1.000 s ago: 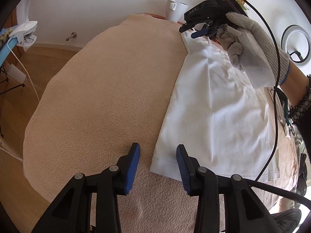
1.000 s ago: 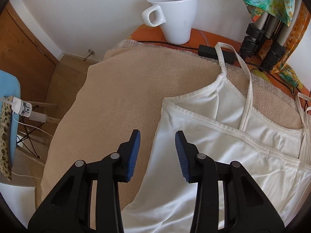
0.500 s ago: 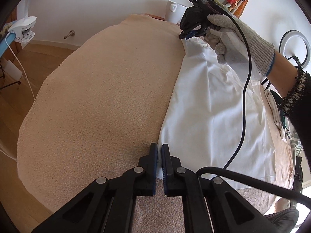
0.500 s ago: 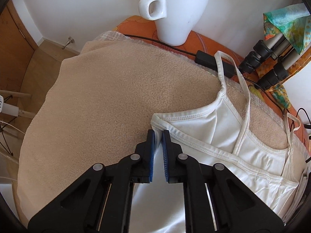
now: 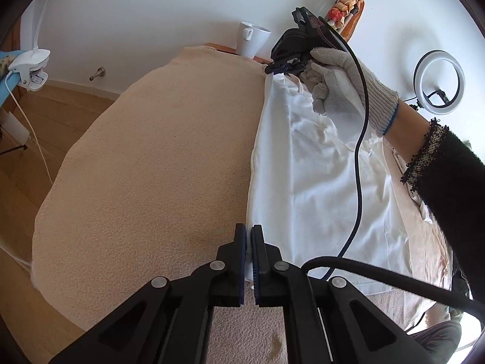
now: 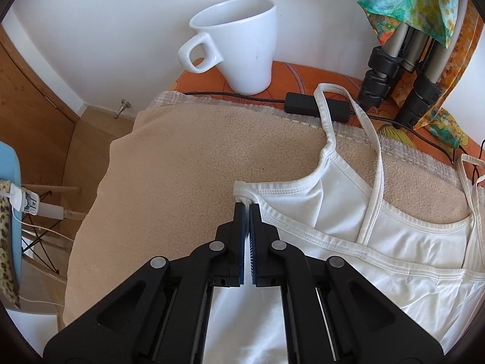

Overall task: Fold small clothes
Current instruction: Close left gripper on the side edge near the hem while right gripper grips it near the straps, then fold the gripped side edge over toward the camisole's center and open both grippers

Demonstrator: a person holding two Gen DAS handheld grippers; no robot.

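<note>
A white strappy camisole (image 5: 318, 182) lies on a beige towel-covered table (image 5: 151, 166). My left gripper (image 5: 248, 236) is shut on the camisole's left hem corner, lifted slightly. My right gripper (image 6: 248, 212) is shut on the camisole's (image 6: 348, 218) top left corner by the armhole, raised off the towel (image 6: 182, 166). In the left wrist view the right gripper (image 5: 277, 68) shows at the far end, held by a gloved hand. The thin straps (image 6: 366, 139) trail toward the far edge.
A white mug (image 6: 239, 45) stands on the orange surface beyond the towel, with a black cable box (image 6: 315, 107) and tripod legs (image 6: 403, 75) to its right. A ring light (image 5: 439, 82) stands at the right. Wooden floor lies to the left.
Both grippers have closed, the left on the hem corner, the right on the top corner. Both corners are now lifted a little and the left edge is pulled taut.
</note>
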